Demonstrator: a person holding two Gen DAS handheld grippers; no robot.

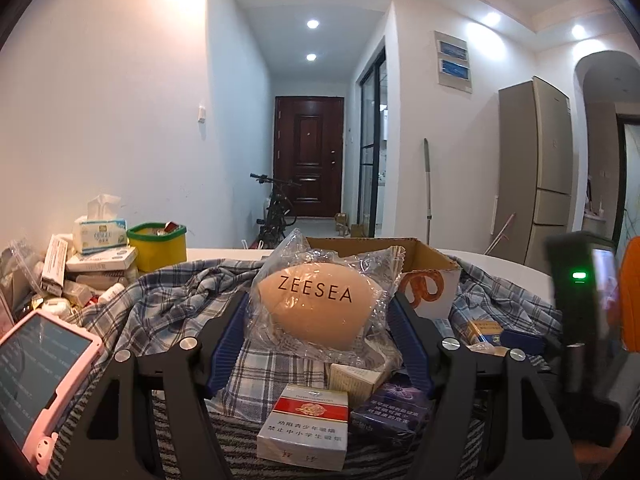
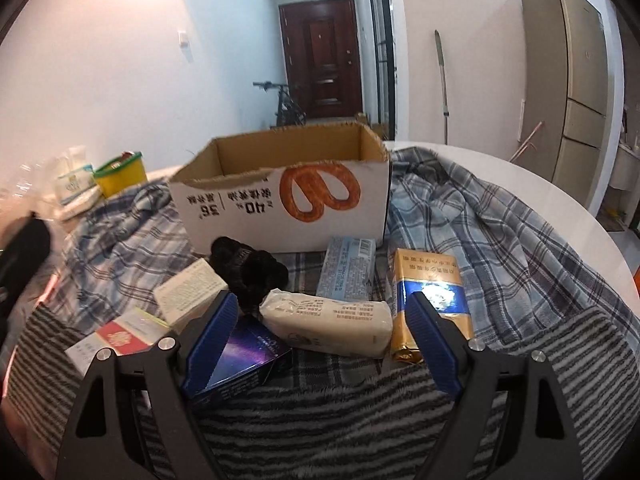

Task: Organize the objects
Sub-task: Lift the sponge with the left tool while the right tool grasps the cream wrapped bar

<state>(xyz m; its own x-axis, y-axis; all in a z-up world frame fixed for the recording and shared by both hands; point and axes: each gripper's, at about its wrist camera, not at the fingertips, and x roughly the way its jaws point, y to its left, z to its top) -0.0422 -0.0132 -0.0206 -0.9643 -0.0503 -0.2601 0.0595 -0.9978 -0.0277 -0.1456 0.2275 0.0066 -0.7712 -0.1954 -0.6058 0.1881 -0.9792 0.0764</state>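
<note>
Clutter fills the left edge of the table [image 1: 224,254]: a pink-cased tablet [image 1: 44,368], stacked medicine boxes [image 1: 100,260], a tissue pack [image 1: 102,230] and a yellow tub [image 1: 158,246] with a green rim. A checked blue shirt [image 1: 176,304] is spread over the middle of the table, on top of a grey striped cloth [image 2: 340,412].

The left gripper [image 1: 320,308] pinches a beige makeup sponge [image 1: 320,304] from both sides. The sponge is egg-shaped, printed ZEESEA in dark letters and sealed in a crinkled clear wrapper. It is held above the shirt, in front of the cardboard box [image 2: 288,184], which stands open toward the far edge and shows a pretzel picture on its white side.

On the cloth before the box lie a red and white cigarette pack [image 2: 116,340], a purple pack [image 2: 248,356], a cream box [image 2: 188,292], a black scrunchie [image 2: 248,272], a white soft packet [image 2: 332,320], a pale blue packet [image 2: 348,268] and a gold and blue pack [image 2: 428,292].

The right gripper [image 2: 324,324] has its fingers spread on both sides of the white soft packet, and the pads do not press on it
</note>
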